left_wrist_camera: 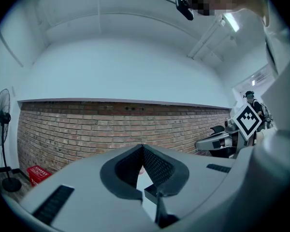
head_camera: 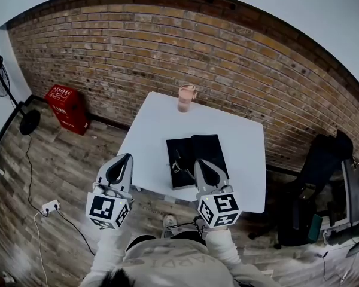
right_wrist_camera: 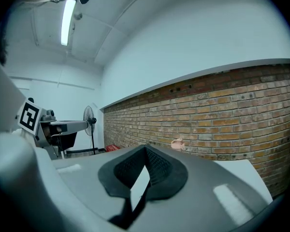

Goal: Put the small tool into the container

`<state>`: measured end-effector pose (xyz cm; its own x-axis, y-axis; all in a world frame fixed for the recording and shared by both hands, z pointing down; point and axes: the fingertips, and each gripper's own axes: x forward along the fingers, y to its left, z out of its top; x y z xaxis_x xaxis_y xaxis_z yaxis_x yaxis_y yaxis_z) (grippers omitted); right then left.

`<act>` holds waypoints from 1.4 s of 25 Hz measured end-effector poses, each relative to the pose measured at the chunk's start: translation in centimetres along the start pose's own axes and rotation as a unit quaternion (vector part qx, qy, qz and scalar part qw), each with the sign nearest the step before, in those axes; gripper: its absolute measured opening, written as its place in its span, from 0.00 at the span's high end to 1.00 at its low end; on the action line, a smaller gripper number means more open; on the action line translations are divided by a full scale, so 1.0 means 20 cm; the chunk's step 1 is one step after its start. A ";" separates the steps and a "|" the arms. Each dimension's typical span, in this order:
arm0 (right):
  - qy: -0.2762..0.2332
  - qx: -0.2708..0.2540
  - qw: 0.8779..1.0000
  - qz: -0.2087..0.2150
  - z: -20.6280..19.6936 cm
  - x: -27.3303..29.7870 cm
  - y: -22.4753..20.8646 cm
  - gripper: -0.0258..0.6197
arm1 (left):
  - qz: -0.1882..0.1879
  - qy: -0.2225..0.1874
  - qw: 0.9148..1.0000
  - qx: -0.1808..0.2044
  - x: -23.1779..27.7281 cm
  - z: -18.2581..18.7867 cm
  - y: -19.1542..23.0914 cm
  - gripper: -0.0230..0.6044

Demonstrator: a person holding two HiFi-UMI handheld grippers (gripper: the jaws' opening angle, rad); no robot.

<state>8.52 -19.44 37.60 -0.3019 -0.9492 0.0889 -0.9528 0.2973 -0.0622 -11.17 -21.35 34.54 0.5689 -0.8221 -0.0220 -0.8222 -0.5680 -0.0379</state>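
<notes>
Currently left tool (head_camera: pixel 127 158) and right tool (head_camera: pixel 200 162) closed at tips, nothing held, small wiry metal item (head_camera: pixel 179 163) on open flat black case (head_camera: pixel 198 150) just ahead of right tool, pink cup (head_camera: pixel 186 97) farther ahead on white worktop (head_camera: pixel 155 124)

My left gripper (left_wrist_camera: pixel 142 150) fills the lower half of its own view. Its two dark ribbed pads (left_wrist_camera: pixel 157 167) meet at their tips with nothing between them, and a pale sliver of the white table (left_wrist_camera: pixel 140 183) shows through the narrow gap lower down. Beyond the jaws a brick wall (left_wrist_camera: pixel 111 124) runs under a plain white wall, with a standing fan (left_wrist_camera: pixel 2 122) and a red crate (left_wrist_camera: pixel 37 174) on the far left. At the right edge I see my right gripper (left_wrist_camera: pixel 205 142) pointing leftward, its marker cube (left_wrist_camera: pixel 247 120) tilted on one corner, with a ceiling light (left_wrist_camera: pixel 230 21) overhead.
</notes>
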 end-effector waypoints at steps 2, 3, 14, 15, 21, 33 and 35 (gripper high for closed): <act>-0.007 -0.001 1.000 -0.001 0.03 -0.03 0.00 0.95 | -0.001 -0.002 1.000 0.002 -0.02 0.02 -0.02 0.96; -0.011 -0.002 1.000 -0.002 0.04 -0.04 0.01 0.95 | -0.001 -0.003 1.000 0.003 -0.02 0.02 -0.02 0.96; -0.042 -0.009 0.999 -0.007 0.13 -0.22 0.06 0.95 | -0.008 -0.009 1.000 0.010 -0.14 0.06 -0.11 0.96; -0.044 -0.009 0.999 -0.007 0.14 -0.24 0.06 0.95 | -0.008 -0.009 1.000 0.010 -0.15 0.06 -0.11 0.96; -0.055 -0.010 0.998 -0.003 0.16 -0.30 0.09 0.95 | -0.011 -0.013 1.000 0.011 -0.19 0.07 -0.15 0.96; -0.073 -0.014 0.997 -0.004 0.21 -0.35 0.12 0.95 | -0.011 -0.017 1.000 0.018 -0.23 0.10 -0.16 0.96; -0.075 -0.013 0.997 -0.005 0.21 -0.35 0.12 0.95 | -0.011 -0.017 1.000 0.018 -0.23 0.10 -0.15 0.96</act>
<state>8.52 -12.47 32.58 -0.2860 -0.9564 -0.0597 -0.9568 0.2884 -0.0357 -11.32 -15.68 32.69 0.5872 -0.8076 -0.0539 -0.8089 -0.5831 -0.0749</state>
